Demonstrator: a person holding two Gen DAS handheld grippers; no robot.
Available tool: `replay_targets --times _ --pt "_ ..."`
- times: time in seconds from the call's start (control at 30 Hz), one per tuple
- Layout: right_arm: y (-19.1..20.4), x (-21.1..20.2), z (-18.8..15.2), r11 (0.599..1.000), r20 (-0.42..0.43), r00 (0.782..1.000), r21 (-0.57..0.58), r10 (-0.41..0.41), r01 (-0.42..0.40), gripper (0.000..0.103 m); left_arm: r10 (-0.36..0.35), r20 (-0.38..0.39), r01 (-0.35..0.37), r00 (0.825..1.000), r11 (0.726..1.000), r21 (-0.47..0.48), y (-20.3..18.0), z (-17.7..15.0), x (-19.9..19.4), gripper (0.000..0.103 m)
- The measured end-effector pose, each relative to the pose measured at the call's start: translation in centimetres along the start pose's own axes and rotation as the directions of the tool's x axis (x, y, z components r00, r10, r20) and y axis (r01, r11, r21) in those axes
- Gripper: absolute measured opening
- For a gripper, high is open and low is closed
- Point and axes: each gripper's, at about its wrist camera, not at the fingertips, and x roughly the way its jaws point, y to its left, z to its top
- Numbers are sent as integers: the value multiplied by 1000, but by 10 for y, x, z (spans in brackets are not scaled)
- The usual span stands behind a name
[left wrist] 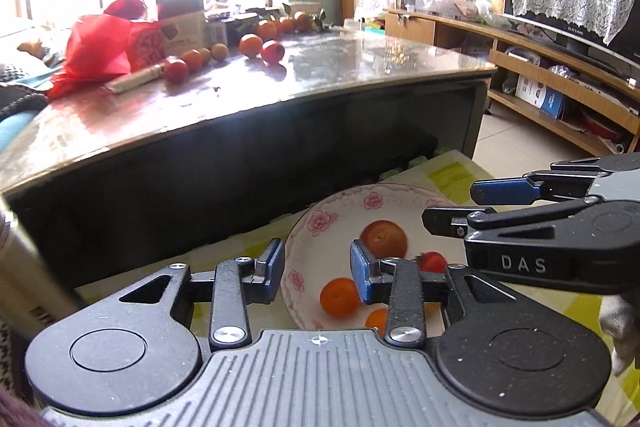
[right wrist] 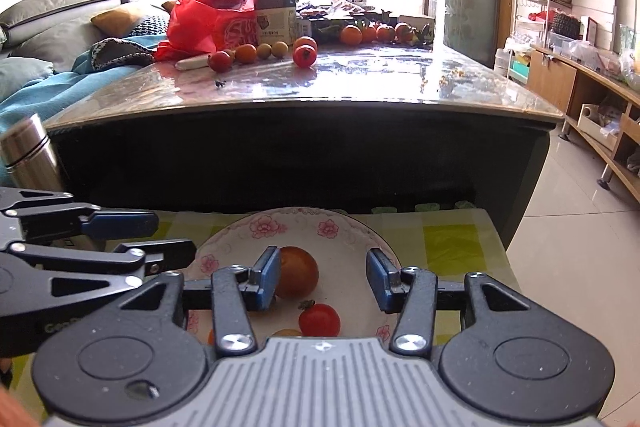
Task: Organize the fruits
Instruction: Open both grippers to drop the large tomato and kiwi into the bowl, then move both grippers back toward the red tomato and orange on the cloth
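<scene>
A large glossy-topped table fills the middle of both views, its dark side wall facing the cameras. Along its far part lie a red plastic bag, cartons, and a loose row of oranges and red fruits; glare from the windows washes out whatever stands behind them.

In front, on a lower surface covered with a yellow-green checked cloth, sits a white bowl with pink flowers on its rim. Inside it are a large orange, a red tomato-like fruit with a green stalk, and smaller oranges. The near part of the bowl is cut off by the gripper bodies, so one orange shows only as a sliver, and the count of fruit there cannot be settled.

The left gripper hangs over the bowl's left edge, its blue-padded fingers spread with nothing between them. The right gripper hovers over the bowl, spread wide and empty; its left pad overlaps the large orange, and contact cannot be judged. A steel flask stands at the left, partly cut off.
</scene>
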Motion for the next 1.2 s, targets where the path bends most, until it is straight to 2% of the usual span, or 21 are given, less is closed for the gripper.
replay_targets --times 0.2,0.53,0.7,1.03,1.2 --pt "11 -35 -5 1000 8 1000 -30 5 -5 52 -2 -1 2 1000 1000 -31 3 -12 -34 48" --pt "31 -70 -51 996 -92 995 -74 38 -45 52 11 -87 -14 996 999 -35 0 -47 -66 51" --pt "44 -55 -69 989 -130 990 -127 53 -70 52 -16 -125 8 992 998 -70 -1 -65 -61 53" --pt "42 -8 -75 983 -188 977 -129 102 -127 53 -59 -143 57 988 998 -12 -6 -73 -47 54" --pt "51 3 -81 978 -179 979 -165 98 -128 52 -62 -157 63 986 998 4 -7 -78 -42 55"
